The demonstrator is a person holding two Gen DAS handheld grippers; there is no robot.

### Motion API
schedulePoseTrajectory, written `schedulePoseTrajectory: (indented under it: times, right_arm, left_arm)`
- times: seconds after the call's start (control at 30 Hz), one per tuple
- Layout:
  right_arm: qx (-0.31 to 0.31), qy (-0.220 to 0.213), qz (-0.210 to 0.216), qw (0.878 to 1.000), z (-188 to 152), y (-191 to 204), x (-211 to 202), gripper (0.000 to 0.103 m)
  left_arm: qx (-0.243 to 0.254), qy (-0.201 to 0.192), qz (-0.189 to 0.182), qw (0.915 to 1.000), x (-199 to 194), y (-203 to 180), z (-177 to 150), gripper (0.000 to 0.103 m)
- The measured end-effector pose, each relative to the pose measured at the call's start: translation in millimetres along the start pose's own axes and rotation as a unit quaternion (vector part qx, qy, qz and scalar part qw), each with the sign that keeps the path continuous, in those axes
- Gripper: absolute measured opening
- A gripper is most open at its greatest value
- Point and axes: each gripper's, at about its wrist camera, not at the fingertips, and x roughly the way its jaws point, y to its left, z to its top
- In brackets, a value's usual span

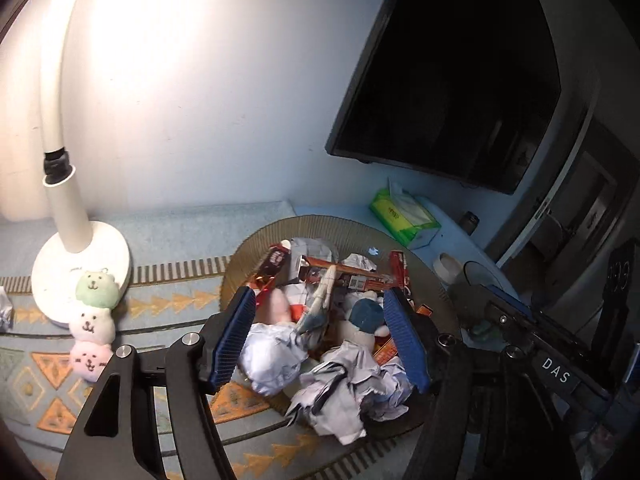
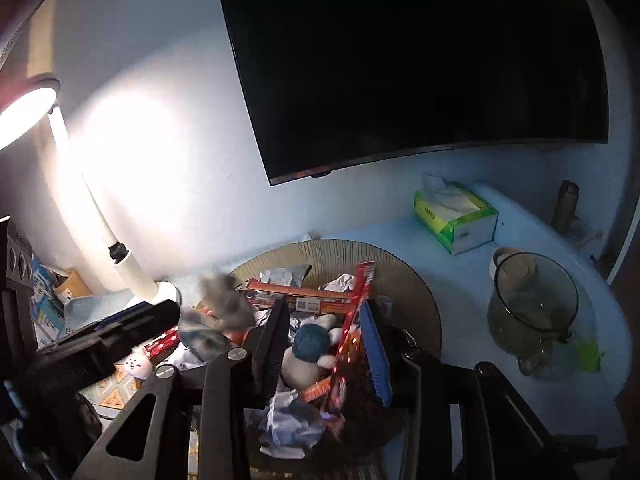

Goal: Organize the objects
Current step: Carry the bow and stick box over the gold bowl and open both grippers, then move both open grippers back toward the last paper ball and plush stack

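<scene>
**Both hand-held grippers hovering over the junk basket, nothing in either**

So the round woven basket (image 1: 256,240) sat on the worktop (image 1: 168,224) against the wall, on a patterned mat (image 1: 52,376), and it was stuffed: crumpled paper balls (image 1: 272,356), long red snack boxes (image 1: 344,274), and a small plush toy with a blue cap (image 1: 366,314) buried in the middle of it all.

The left hand-held gripper (image 1: 322,334) was above the near side of the basket with its blue pads spread apart. Nothing was pinched between them; the paper and the plush showed through the gap from underneath. In the right wrist view a blurry grey wad (image 2: 224,300) was at the basket's left edge, just past the left gripper's tip. I couldn't tell whether it was mid-air or resting on the pile.

The right hand-held gripper (image 2: 328,340) was parted too, though narrower. The blue-capped plush and a red box edge showed in the gap, but below the pads, so not gripped.

Off to the left, a white desk lamp (image 1: 80,264) was lit, with a three-head plush charm (image 1: 94,324) leaning against its base. On the right stood a green tissue box (image 2: 456,216) and a glass jar (image 2: 532,308), and a dark TV (image 2: 400,60) was on the wall.
</scene>
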Motion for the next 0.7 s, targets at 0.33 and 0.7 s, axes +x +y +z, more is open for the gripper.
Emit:
schedulePoseTrajectory:
  times: [0.33, 0.7]
  right_arm:
    - [-0.057, -0.081, -0.046, 0.994, -53, 61, -72, 0.103]
    - [-0.08, 0.077, 0.039, 0.993, -133, 147, -13, 0.103]
  left_arm:
    - [-0.047, -0.056, 0.074, 0.9946, -108, 70, -48, 0.081]
    - [-0.142, 0.015, 0.292, 0.9457, -134, 220, -159, 0.084]
